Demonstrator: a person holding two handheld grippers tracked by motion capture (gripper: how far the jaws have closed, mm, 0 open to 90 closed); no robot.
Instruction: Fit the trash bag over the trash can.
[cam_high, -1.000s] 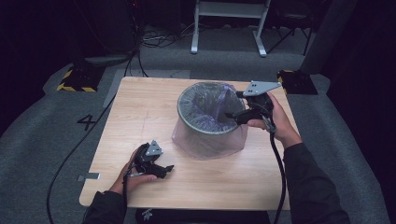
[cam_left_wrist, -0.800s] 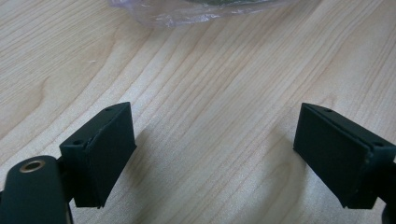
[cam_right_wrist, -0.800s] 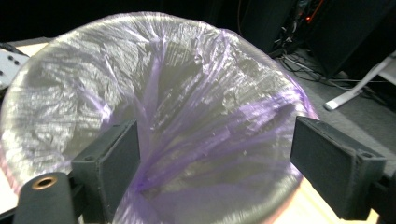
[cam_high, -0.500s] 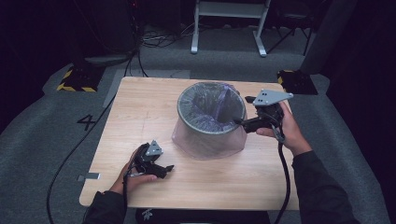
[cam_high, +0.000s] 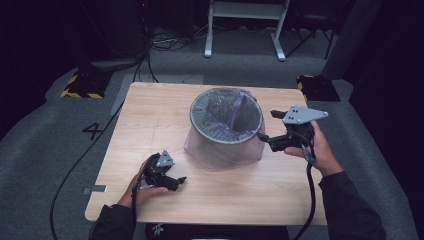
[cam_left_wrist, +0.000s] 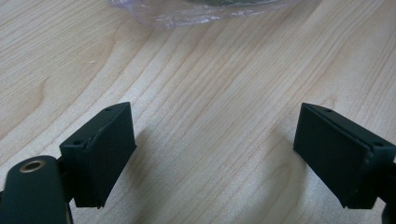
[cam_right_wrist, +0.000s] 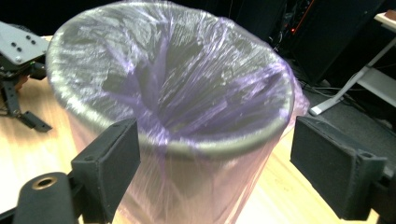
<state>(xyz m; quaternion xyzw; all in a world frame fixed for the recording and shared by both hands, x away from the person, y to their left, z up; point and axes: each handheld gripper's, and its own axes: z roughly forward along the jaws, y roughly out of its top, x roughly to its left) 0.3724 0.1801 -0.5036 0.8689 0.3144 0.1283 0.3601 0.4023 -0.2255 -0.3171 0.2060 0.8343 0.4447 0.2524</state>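
A round grey bin (cam_high: 225, 125) lined with a thin purple plastic bag (cam_right_wrist: 187, 93) stands on the middle of the wooden table (cam_high: 150, 115). The bag is folded over the rim and hangs loose down the outside. My right gripper (cam_high: 267, 127) is open, just right of the bin at rim height, jaws pointing at it; in the right gripper view the bin's rim (cam_right_wrist: 224, 147) lies between the jaws. My left gripper (cam_high: 175, 182) rests open on the table near the front left, nothing between its jaws, with the bag's lower edge (cam_left_wrist: 187, 11) ahead of it.
The table's front edge lies just behind both hands. Cables (cam_high: 90, 150) trail across the grey floor at the left. A white stand (cam_high: 245, 30) and a dark yellow-striped box (cam_high: 80, 85) sit beyond the far side of the table.
My right gripper has drawn back from the bin's far right rim, moving right and toward the front. The left gripper has stayed put.
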